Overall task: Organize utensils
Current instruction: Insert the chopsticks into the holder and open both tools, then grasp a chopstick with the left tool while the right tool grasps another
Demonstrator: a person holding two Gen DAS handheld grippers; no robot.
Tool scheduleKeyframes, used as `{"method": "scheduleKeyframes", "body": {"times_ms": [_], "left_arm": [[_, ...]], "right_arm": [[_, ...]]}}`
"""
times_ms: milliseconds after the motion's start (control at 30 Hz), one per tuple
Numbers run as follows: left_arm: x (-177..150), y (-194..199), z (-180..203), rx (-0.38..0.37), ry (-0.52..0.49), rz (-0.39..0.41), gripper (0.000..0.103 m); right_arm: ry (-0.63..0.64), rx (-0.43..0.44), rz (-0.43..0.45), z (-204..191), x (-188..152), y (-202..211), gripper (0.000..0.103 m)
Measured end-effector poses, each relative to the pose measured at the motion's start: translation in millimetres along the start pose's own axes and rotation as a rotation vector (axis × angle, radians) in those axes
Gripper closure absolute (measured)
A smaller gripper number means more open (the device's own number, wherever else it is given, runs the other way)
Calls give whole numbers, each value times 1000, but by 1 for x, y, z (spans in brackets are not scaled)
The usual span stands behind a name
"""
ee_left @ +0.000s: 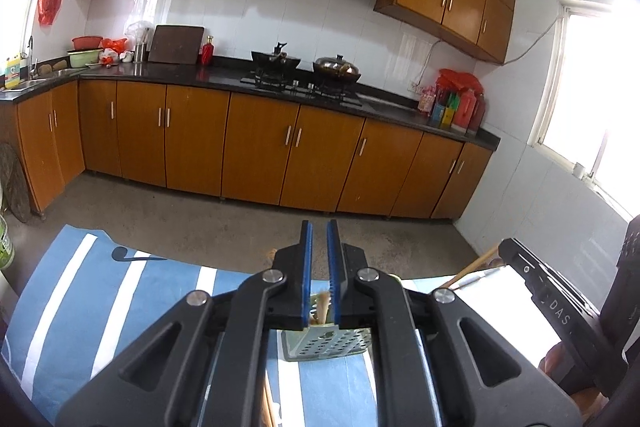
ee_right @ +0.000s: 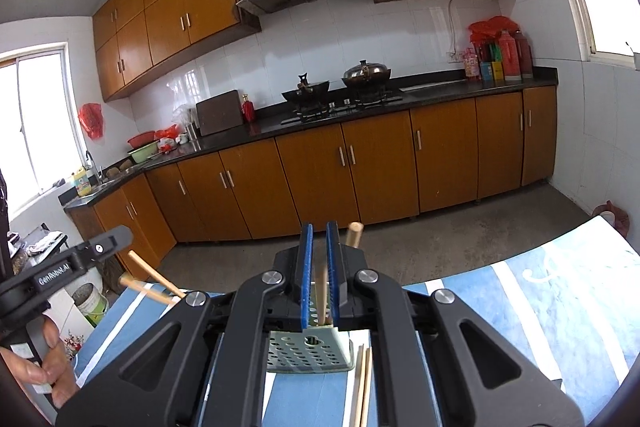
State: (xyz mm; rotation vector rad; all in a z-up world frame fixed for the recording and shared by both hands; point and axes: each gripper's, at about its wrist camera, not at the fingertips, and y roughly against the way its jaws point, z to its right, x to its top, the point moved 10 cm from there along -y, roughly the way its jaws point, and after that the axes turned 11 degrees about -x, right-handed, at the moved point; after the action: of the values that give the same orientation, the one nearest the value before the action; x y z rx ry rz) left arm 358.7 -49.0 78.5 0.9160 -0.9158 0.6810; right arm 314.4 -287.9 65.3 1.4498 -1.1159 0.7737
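A pale green perforated utensil holder [ee_right: 310, 353] stands on the blue-and-white striped cloth [ee_right: 560, 291], right under my right gripper [ee_right: 320, 231]. Wooden sticks stand in it; one wooden stick [ee_right: 321, 293] runs up between the right jaws, which are nearly closed on it. A thicker wooden handle [ee_right: 354, 233] rises beside the right finger. Loose chopsticks [ee_right: 362, 383] lie next to the holder. In the left wrist view the same holder [ee_left: 326, 345] sits below my left gripper [ee_left: 320, 227], whose jaws stand narrowly apart with nothing clearly between the tips.
The other gripper [ee_right: 68, 263] and the hand holding it show at the left of the right wrist view, with two wooden sticks [ee_right: 154, 281] near it. A white board [ee_left: 504, 307] lies right of the holder. Kitchen cabinets [ee_left: 256, 147] stand beyond the floor.
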Motion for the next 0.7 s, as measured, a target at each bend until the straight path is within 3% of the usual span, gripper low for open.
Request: {"method": "scheduleKeyframes", "body": {"times_ms": [167,267,300,333,400,533,700], "left_arm": [[1,32,0,-3,17,27,88],[-15,58,-7,5,12,24,85],[-20,63,-10,12,8,22,82],[-34,70,-17,25,2,7,81],[-55,76,-27,44,5,-21,79],[-116,71,-62,106,25,-127,79],[-177,58,-100,149,122,-243,79]], "right_arm": [[-15,-19,-3,20,-8,25,95],[-5,-53,-41,38,-30,34,94],[-2,-64,-67,44,-43,34,89],[1,-75,-93,49,-55,33,80],[13,-103,-172,62,-91,25,72],[13,-119,-349,74,-165,3,73],[64,-105,-478,61,-229,-11,77]]}}
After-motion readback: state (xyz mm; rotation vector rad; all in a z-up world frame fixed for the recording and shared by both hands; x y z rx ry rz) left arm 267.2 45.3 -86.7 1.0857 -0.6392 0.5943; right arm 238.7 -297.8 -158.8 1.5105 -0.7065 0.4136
